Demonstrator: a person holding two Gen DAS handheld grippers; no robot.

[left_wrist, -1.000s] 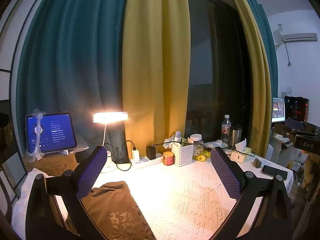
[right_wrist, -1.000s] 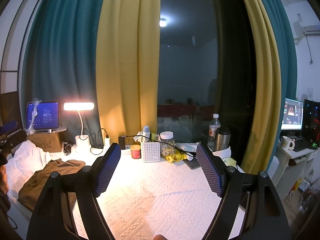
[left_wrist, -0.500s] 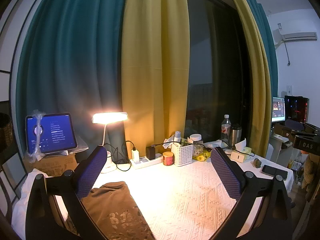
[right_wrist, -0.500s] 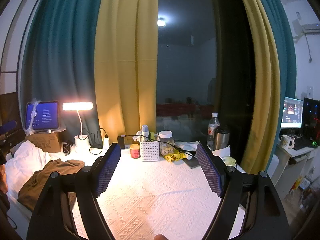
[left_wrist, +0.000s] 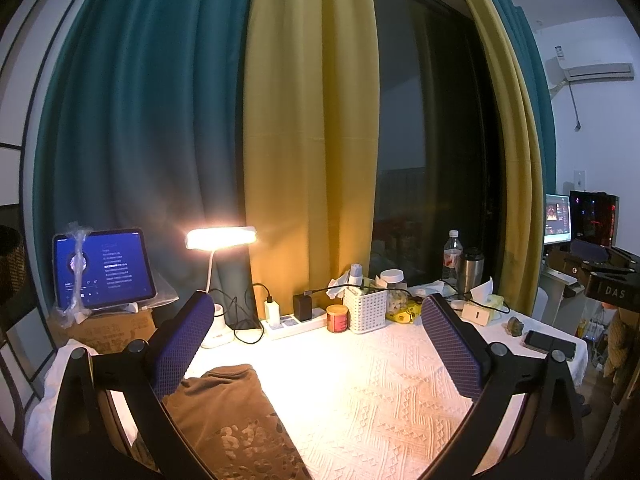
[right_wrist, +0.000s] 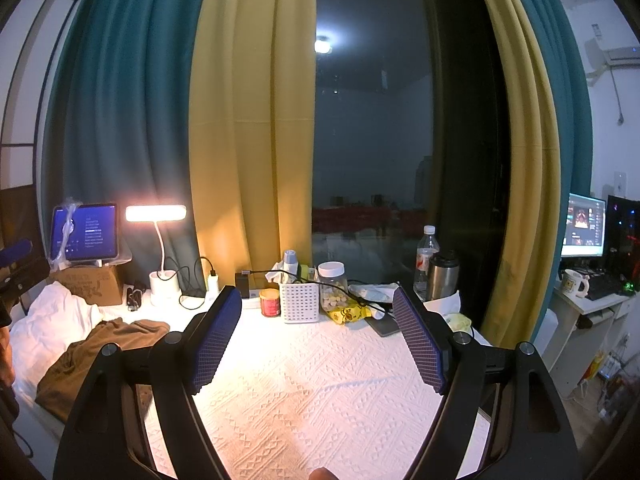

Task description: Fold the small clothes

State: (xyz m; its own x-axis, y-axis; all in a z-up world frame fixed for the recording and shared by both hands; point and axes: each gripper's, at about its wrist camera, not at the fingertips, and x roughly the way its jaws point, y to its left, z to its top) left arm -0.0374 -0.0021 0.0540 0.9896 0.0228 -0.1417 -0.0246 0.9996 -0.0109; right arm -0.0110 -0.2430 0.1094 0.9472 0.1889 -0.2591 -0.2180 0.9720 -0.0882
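Observation:
A brown garment (left_wrist: 236, 420) with a faded print lies crumpled on the white textured cloth (left_wrist: 380, 392) at the lower left of the left wrist view. In the right wrist view the same brown garment (right_wrist: 100, 352) rests at the table's left side. My left gripper (left_wrist: 316, 320) hangs open above the table, its left finger over the garment's edge, nothing between the blue pads. My right gripper (right_wrist: 318, 316) is also open and empty, raised over the bare cloth to the right of the garment.
Along the back stand a lit desk lamp (left_wrist: 220, 240), a tablet (left_wrist: 102, 268) on a cardboard box, a power strip (left_wrist: 292, 320), a red tin (left_wrist: 337, 317), a white basket (left_wrist: 364, 308), a jar, a bottle and a steel flask (left_wrist: 470, 266). A phone (left_wrist: 550, 344) lies at the right edge. White bedding (right_wrist: 48, 328) sits left.

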